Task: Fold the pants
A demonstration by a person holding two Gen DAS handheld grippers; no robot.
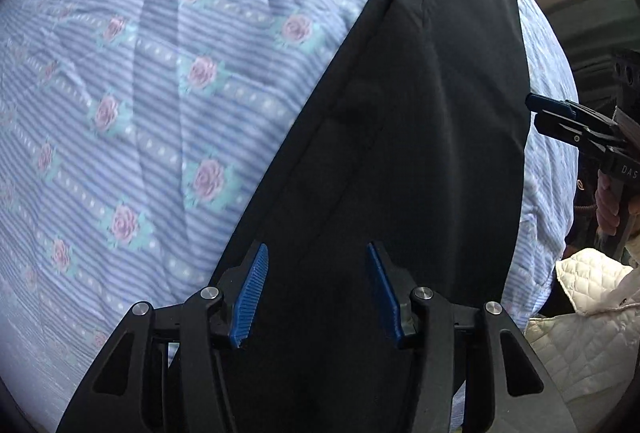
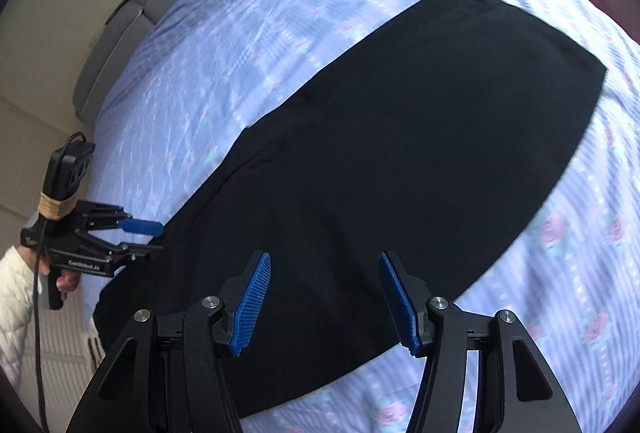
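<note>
Two tongs are open and hold nothing: left tongs [image 1: 316, 293] and right tongs [image 2: 324, 301]. Black pants [image 2: 400, 153] lie flat on the flowery bed sheet [image 1: 140, 93].

Claw: the left gripper [image 1: 318, 269] sits low in the view, its blue pads [image 1: 251, 295] spread apart with nothing between them.
Ahead of claw: black pants [image 1: 400, 137] lie flat, running up and away.
Left of claw: striped bedsheet [image 1: 140, 93] with pink roses, wrinkled.
Right of claw: the right gripper [image 1: 538, 109] points at the pants' edge; whether it grips is unclear.
Lower right: white quilted sleeve [image 1: 588, 297].
</note>
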